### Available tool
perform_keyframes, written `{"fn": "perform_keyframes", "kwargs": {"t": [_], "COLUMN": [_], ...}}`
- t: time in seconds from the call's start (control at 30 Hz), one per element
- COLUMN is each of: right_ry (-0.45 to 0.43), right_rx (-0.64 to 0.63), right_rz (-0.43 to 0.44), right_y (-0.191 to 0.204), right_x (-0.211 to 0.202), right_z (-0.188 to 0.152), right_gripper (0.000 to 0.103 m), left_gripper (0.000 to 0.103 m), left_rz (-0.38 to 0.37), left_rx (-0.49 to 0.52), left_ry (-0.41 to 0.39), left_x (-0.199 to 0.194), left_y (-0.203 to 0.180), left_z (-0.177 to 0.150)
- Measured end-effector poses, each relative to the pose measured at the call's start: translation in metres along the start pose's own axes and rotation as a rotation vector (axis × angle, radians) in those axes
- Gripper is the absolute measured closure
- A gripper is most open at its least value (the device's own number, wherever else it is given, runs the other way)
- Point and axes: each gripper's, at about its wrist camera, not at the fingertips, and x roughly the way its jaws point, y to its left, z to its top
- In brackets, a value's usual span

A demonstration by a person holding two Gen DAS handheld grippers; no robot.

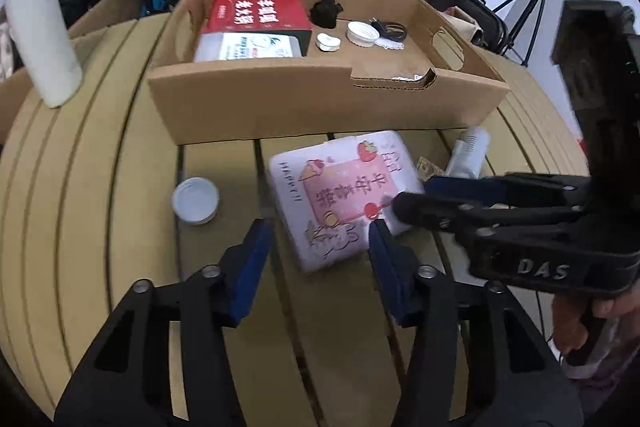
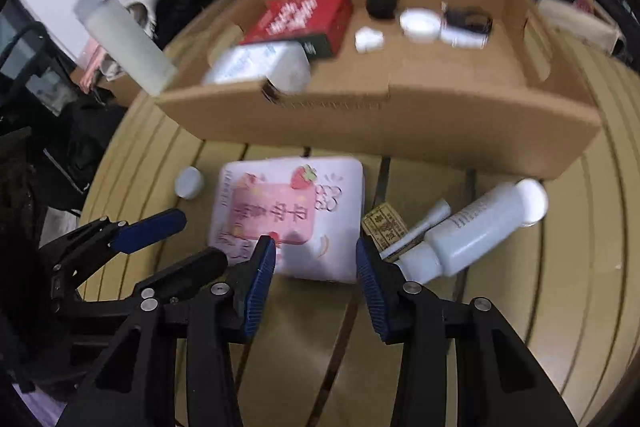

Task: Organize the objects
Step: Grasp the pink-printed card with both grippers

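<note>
A white and pink pack with a strawberry print (image 1: 340, 195) (image 2: 292, 215) lies flat on the slatted table in front of a cardboard tray (image 1: 320, 111) (image 2: 400, 123). My left gripper (image 1: 320, 239) is open, its fingers astride the pack's near corner. My right gripper (image 2: 316, 255) is open too, its fingers at the pack's near edge; it also shows in the left wrist view (image 1: 416, 195), reaching in from the right. The tray holds a red box (image 1: 260, 13), a white pack (image 1: 248, 47), white lids and small dark items.
A white lid (image 1: 196, 201) (image 2: 189, 182) lies left of the pack. A white bottle (image 2: 480, 231) and a small yellow packet (image 2: 384, 227) lie right of it. A tall white bottle (image 1: 40, 27) (image 2: 124, 39) stands at the left. Bags and clothes pile behind the tray.
</note>
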Motion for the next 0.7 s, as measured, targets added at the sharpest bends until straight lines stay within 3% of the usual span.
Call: {"fn": "perform_keyframes", "kwargs": {"t": [0.1,0.13,0.2,0.23,0.27,0.33,0.43,0.5,0.6,0.7], "right_ry": [0.029,0.028,0.019,0.018,0.015,0.016,0.025,0.019,0.037,0.012], "right_rx": [-0.009,-0.011,-0.011,-0.006,-0.002,0.003,-0.031,-0.069,-0.044,-0.002], "right_rz": [0.003,0.010,0.014,0.013,0.012,0.008,-0.011,-0.040,-0.020,-0.007], "right_y": [-0.003,-0.004,-0.003,-0.002,-0.001,0.003,0.021,0.032,0.035,0.039], "right_x": [0.010,0.013,0.014,0.013,0.013,0.012,-0.001,-0.017,-0.040,-0.055], "right_z": [0.007,0.009,0.012,0.013,0.013,0.009,-0.023,-0.057,-0.116,-0.152], "right_gripper": [0.061,0.062,0.062,0.062,0.062,0.067,0.078,0.079,0.080,0.080], "left_gripper": [0.059,0.059,0.066,0.078,0.081,0.082,0.082,0.083,0.083,0.083], "left_rz": [0.006,-0.012,-0.034,-0.047,-0.073,-0.048,-0.058,-0.108,-0.110,-0.103], "left_rx": [-0.064,-0.080,-0.109,-0.122,-0.139,-0.159,-0.163,-0.172,-0.169,-0.162], "left_ry": [0.043,0.021,0.023,0.028,0.042,0.050,0.061,0.091,0.118,0.064], "left_x": [0.016,0.015,0.014,0.013,0.013,0.002,-0.027,-0.045,-0.066,-0.082], "left_y": [0.013,0.017,0.024,0.026,0.028,0.026,0.019,0.012,-0.004,-0.008], "left_z": [0.001,0.001,0.000,-0.001,-0.002,-0.011,-0.042,-0.074,-0.116,-0.136]}}
